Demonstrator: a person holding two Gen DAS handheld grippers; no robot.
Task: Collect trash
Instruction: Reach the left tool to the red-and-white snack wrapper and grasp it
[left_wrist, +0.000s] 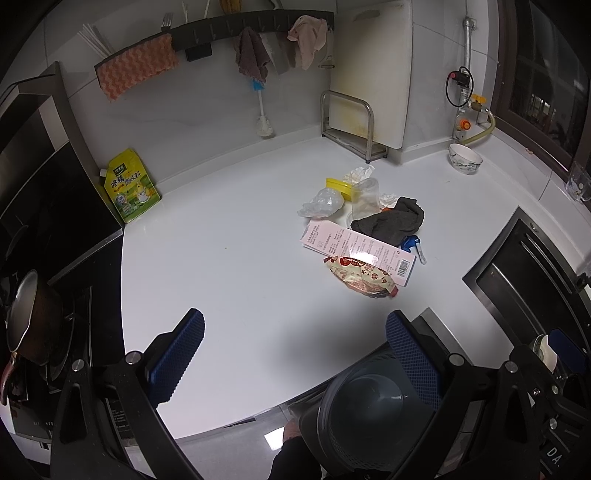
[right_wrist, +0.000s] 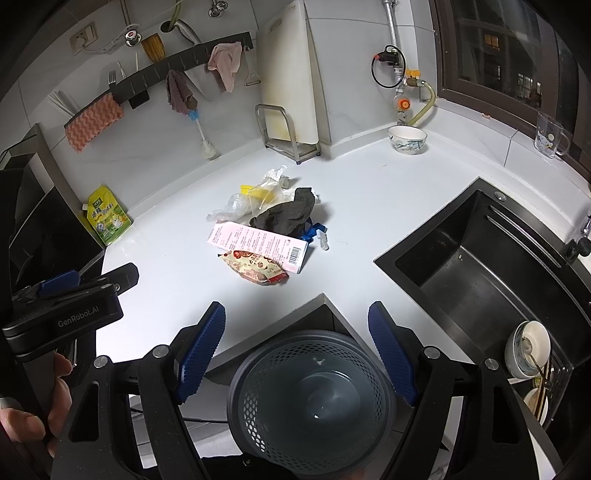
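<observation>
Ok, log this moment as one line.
phase: pre-grasp | left gripper: open, empty | right gripper: open, empty | trash pile: untouched on counter | bin: empty, below counter edge

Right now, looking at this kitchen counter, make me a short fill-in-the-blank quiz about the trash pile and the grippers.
1. The snack wrapper lies partly on top of the long pink ____.
2. Both the left gripper and the right gripper are ____ and hold nothing.
3. The perforated grey bin below the counter edge is ____ inside.
4. A dark ____ is draped over the middle of the pile.

Missing words: box; open; empty; cloth
</observation>
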